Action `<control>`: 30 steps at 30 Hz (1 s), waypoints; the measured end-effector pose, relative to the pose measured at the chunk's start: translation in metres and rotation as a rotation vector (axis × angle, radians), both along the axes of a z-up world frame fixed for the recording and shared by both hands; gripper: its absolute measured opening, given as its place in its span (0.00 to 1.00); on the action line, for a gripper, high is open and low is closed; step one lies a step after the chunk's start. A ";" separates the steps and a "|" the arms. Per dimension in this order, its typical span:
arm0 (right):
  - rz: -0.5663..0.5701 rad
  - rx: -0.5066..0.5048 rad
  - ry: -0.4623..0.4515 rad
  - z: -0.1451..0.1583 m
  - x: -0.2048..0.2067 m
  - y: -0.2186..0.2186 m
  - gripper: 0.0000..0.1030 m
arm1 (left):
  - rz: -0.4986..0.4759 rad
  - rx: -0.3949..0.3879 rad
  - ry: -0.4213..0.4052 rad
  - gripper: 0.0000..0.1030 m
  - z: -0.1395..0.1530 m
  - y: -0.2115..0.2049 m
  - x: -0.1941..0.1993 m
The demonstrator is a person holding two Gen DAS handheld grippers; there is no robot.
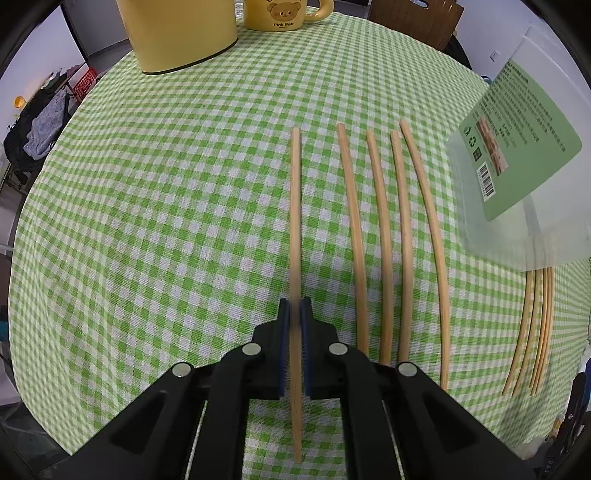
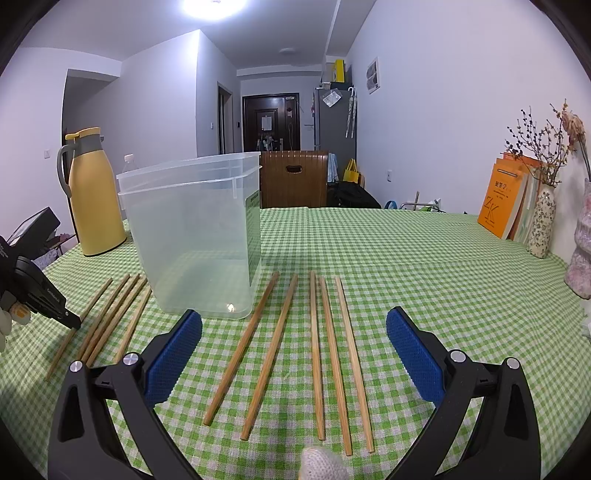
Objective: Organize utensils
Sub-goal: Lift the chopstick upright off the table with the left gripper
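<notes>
Five chopsticks (image 2: 291, 354) on green gingham tablecloth (image 2: 424, 280), left gripper (image 1: 294, 314) clamping chopstick (image 1: 294, 221), right gripper (image 2: 293, 347) wide, empty.

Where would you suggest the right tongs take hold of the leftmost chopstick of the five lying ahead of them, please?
Grip the leftmost chopstick mid-length, from above. It lies flat, apart from its neighbour, so the open right tongs can straddle it crosswise.

The clear container (image 1: 517, 155) hides the far ends of four chopsticks (image 1: 532, 332) behind its blurred wall.

Bright ceiling-light (image 2: 214, 5) glare, fisheye-warped edges, slight blur.
</notes>
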State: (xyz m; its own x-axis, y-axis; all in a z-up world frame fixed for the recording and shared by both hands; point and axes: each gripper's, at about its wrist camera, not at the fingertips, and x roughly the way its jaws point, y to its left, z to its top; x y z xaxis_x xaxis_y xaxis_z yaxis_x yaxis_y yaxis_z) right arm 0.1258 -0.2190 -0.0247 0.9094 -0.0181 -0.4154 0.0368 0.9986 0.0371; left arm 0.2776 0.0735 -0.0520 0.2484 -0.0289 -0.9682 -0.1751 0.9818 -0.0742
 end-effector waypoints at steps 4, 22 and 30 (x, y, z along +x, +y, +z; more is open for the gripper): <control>-0.001 0.004 -0.006 0.000 -0.001 0.000 0.94 | -0.007 0.009 -0.035 0.03 0.003 0.001 -0.001; -0.005 0.015 -0.001 0.000 -0.001 0.000 0.94 | -0.003 0.127 -0.780 0.03 0.091 -0.019 -0.073; -0.012 0.021 0.010 -0.002 0.001 -0.003 0.94 | -0.003 0.037 -0.925 0.03 0.091 -0.018 -0.086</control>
State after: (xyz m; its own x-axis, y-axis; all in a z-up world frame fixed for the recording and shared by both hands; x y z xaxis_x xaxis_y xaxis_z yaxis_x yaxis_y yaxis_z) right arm 0.1268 -0.2216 -0.0262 0.9051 -0.0199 -0.4248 0.0492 0.9971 0.0581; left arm 0.1917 0.0557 0.0393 0.9230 -0.0035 -0.3849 -0.0594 0.9867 -0.1514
